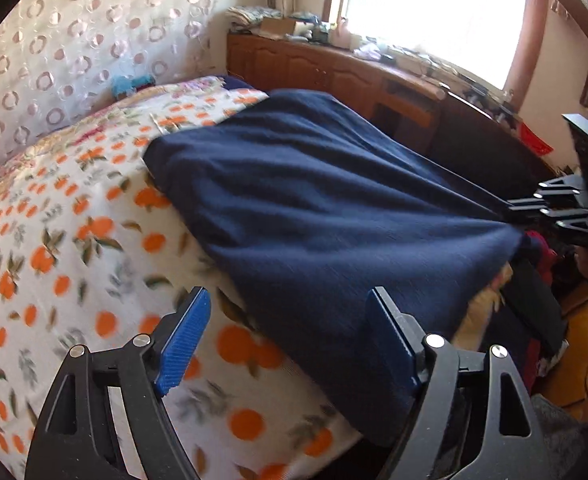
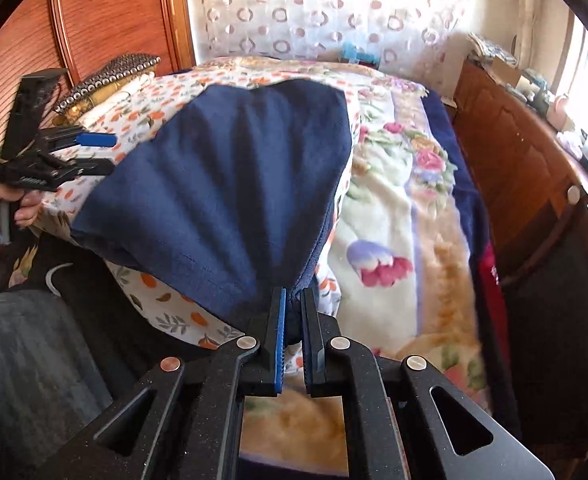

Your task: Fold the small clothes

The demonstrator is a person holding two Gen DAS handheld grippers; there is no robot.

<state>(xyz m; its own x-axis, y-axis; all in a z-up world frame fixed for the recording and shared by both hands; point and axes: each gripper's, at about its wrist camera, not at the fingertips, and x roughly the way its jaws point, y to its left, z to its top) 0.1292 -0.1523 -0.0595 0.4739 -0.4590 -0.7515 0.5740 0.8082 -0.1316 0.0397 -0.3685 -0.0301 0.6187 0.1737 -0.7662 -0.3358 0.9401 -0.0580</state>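
Observation:
A navy blue cloth (image 1: pixel 314 208) lies spread on the orange-print bedsheet (image 1: pixel 73 248). My right gripper (image 2: pixel 294 294) is shut on the near corner of this cloth (image 2: pixel 233 184) and holds it raised, so folds fan out from the pinch. In the left wrist view the right gripper (image 1: pixel 512 210) shows at the cloth's right corner. My left gripper (image 1: pixel 287 296) stands open just above the cloth's near edge, its blue pads (image 1: pixel 181 344) pressing on nothing. From the right wrist view the left gripper (image 2: pixel 101 154) hangs beside the cloth's left edge, held by a hand (image 2: pixel 21 204).
A floral blanket (image 2: pixel 406 208) covers the bed to the right of the sheet. A wooden cabinet (image 1: pixel 334 72) with clutter runs under the bright window. A sequined cushion (image 2: pixel 105 76) lies by the wooden headboard (image 2: pixel 105 12). Dark and red clothes (image 1: pixel 542 256) lie past the bed's edge.

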